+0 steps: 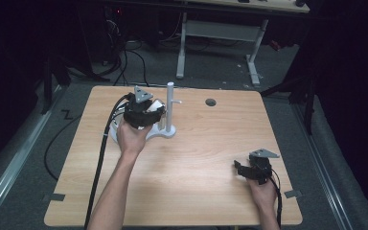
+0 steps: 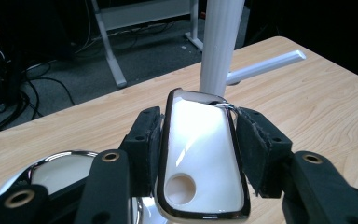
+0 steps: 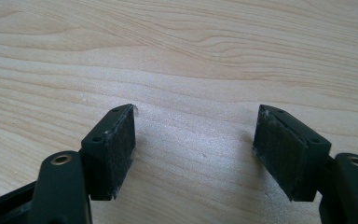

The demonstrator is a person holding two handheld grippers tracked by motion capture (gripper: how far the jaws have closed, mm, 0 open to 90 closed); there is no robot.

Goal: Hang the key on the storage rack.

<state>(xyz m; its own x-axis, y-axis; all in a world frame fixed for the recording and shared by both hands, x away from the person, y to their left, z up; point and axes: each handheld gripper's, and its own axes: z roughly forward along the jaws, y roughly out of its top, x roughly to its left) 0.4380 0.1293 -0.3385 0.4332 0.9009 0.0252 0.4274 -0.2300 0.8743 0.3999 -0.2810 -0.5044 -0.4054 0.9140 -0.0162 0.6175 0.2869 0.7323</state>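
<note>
Grip on a white, chrome-rimmed object [image 2: 200, 158] defines this moment: in the left gripper view the left gripper [image 2: 198, 140] has its 2 black pads [image 2: 256, 149] pressed against the object's 2 long sides, jaws closed on it with no gap showing. The object looks like a flat white piece with a round hole near its lower end; what exactly it is cannot be told. It sits at the centre of that frame, just in front of the white post [image 2: 219, 44] of a stand, whose side peg [image 2: 265, 67] sticks out toward the upper right. In the high view the same left gripper [image 1: 143, 112] is at the upper left of the wooden table [image 1: 196, 191], right beside the stand [image 1: 169, 112], above its round white base.

Judged from this, the step in hand is carrying the held piece to the stand, probably to hang it by its hole on the peg. The next move calls for lifting and turning the piece so the hole lines up with the peg's free tip, then sliding it on before the pads let go.

At the lower right of the high view, the right gripper [image 1: 251, 170] rests low over bare wood, well apart from the stand. Its own view shows the right gripper [image 3: 196, 149] with jaws wide apart and nothing between them
</note>
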